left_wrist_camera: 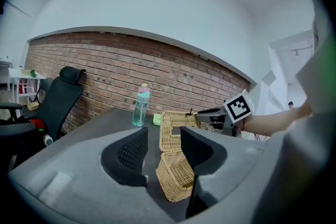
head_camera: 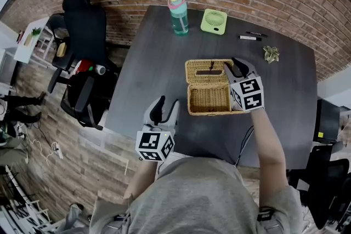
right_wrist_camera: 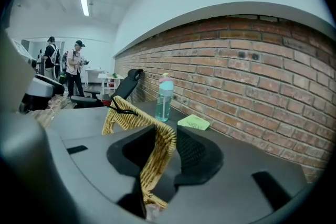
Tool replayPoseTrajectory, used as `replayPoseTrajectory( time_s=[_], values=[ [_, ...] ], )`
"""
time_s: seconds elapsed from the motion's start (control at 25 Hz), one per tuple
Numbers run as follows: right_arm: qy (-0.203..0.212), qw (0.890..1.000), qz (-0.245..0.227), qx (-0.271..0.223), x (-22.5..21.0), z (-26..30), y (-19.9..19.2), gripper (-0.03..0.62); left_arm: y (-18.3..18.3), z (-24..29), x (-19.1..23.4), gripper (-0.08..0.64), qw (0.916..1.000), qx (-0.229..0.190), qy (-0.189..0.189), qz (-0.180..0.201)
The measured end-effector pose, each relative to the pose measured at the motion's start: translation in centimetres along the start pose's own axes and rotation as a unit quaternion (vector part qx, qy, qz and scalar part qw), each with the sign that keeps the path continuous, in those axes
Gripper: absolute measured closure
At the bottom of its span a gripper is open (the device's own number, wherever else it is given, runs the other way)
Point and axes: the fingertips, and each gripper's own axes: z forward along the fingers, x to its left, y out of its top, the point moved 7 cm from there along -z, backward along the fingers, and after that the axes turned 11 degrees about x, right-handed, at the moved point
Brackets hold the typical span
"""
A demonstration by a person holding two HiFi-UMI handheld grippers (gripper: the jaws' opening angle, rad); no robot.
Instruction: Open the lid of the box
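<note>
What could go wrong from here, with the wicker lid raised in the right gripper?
1. The right gripper pinches only the rim of the raised lid. The woven edge could slip free and the lid drop shut.
2. The left gripper hangs open near the edge of the table, off the box. Unbraced, the box might slide or tip if the lid is pushed further back.

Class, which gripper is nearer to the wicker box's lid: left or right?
Right. The right gripper has its jaws closed on the lid; the left gripper hangs open near the front edge of the table, short of the box.
</note>
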Motion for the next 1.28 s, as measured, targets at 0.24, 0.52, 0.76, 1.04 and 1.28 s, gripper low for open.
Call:
replayPoseTrajectory(
  time_s=[0.24, 0.52, 0.76, 1.04, 1.28],
  values=[
    [0.011, 1.0, 0.019, 0.007, -0.7, 1.7, 0.2, 0.465, 0.0, 0.7, 0.4, 0.367, 1.0, 0.006, 0.001, -0.002],
    [0.024, 0.999, 0.036, 0.018, -1.4, 3.5, 0.0, 0.463, 0.0, 1.2, 0.8, 0.367, 0.9999, 0.013, 0.002, -0.003],
    [0.035, 0.998, 0.054, 0.027, -2.0, 5.1, -0.3, 0.462, 0.1, 2.0, 1.1, 0.367, 0.9998, 0.019, 0.002, -0.004],
    [0.048, 0.995, 0.073, 0.042, -2.5, 6.9, -1.0, 0.46, 0.3, 3.1, 1.4, 0.367, 0.9997, 0.026, 0.0, -0.001],
    [0.057, 0.993, 0.083, 0.061, -2.8, 8.5, -1.9, 0.46, 0.5, 3.9, 1.5, 0.367, 0.9996, 0.03, -0.002, 0.0]
  ],
)
